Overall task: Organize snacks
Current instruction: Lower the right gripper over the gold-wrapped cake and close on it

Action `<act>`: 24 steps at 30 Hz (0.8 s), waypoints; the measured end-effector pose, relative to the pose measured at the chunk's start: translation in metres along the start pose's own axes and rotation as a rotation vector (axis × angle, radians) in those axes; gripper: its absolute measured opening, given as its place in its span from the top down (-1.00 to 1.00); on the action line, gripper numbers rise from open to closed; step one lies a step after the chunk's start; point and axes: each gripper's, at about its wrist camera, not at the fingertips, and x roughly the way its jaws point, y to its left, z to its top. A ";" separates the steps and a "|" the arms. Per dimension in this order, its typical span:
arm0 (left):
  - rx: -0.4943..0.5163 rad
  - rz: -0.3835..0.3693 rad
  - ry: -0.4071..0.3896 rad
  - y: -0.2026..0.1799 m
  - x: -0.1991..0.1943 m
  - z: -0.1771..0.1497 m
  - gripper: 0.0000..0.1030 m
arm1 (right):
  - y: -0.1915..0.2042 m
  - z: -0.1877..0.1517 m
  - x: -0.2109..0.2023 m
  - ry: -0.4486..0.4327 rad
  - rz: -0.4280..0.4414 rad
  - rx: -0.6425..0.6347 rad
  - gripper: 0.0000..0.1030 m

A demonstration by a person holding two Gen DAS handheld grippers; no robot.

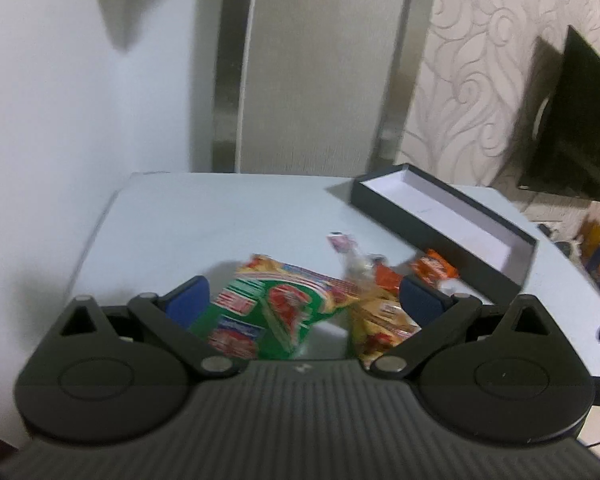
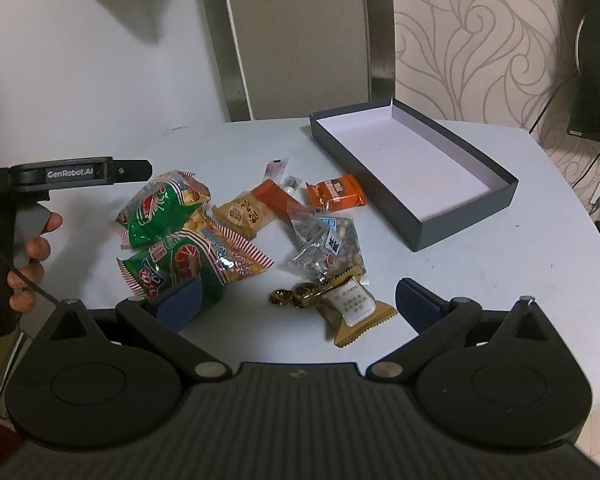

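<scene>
L gripper (image 1: 304, 300) & R gripper (image 2: 296, 300) both w/ fingers spread wide

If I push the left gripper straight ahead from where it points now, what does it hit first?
Most likely the green snack bag, lying between the open fingers of the left gripper. The view is blurred, so depth is uncertain; the black box sits farther right.

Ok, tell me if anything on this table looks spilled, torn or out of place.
Nothing looks spilled or torn. The snack packets lie in a loose heap on the table, some overlapping, and the dark box beside them has nothing in it.
</scene>
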 end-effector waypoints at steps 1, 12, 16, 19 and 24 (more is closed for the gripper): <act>-0.006 -0.014 0.005 -0.003 0.000 -0.002 -1.00 | -0.001 -0.001 0.000 0.000 0.001 0.004 -1.00; 0.216 -0.070 0.112 -0.062 0.020 -0.040 -1.00 | -0.007 -0.013 -0.009 0.000 -0.010 0.051 -1.00; 0.247 -0.068 0.108 -0.069 0.026 -0.049 -1.00 | -0.009 -0.018 -0.016 -0.007 -0.024 0.063 -1.00; 0.251 -0.060 0.096 -0.069 0.028 -0.051 -1.00 | -0.011 -0.023 -0.022 -0.010 -0.035 0.071 -1.00; 0.247 -0.051 0.086 -0.070 0.028 -0.058 -1.00 | -0.015 -0.030 -0.032 -0.021 -0.050 0.090 -1.00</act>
